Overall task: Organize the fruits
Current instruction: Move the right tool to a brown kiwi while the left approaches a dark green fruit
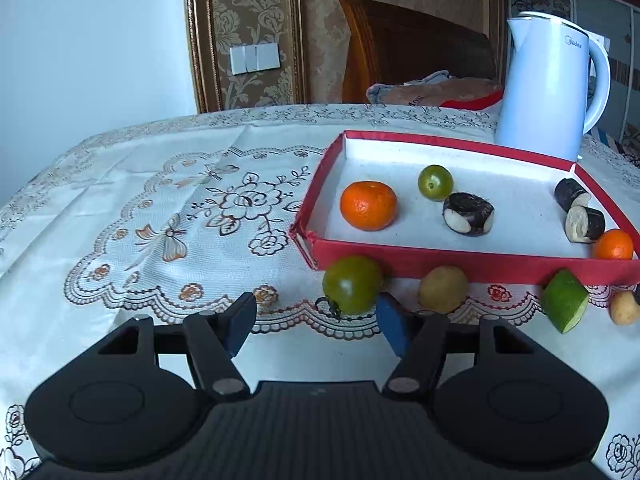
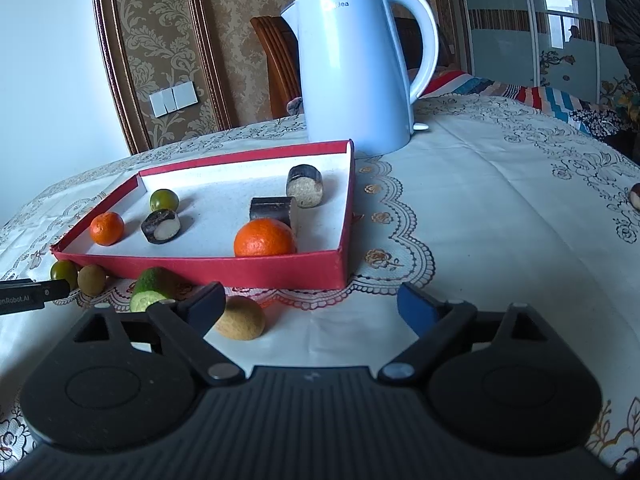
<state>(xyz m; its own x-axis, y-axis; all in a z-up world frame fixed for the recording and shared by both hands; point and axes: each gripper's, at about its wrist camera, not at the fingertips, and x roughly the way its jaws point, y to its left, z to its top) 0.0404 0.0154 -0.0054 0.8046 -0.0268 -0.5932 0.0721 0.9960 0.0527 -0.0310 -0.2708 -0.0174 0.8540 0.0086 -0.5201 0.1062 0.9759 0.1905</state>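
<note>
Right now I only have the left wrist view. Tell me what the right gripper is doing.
Observer: The right gripper is open, with nothing between its jaws, in front of the red box.
Operator: Report anything loose beside it.
Observer: A round tan fruit lies on the tablecloth by its left finger, outside the box.
Operator: Check the table's far right.
Observer: A small dark brown piece lies alone at the picture's edge, well apart from the box.

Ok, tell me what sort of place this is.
Probably a home, likely a bedroom: a wooden headboard with bedding behind the lace-clothed table, damask wallpaper, and an electric kettle.
</note>
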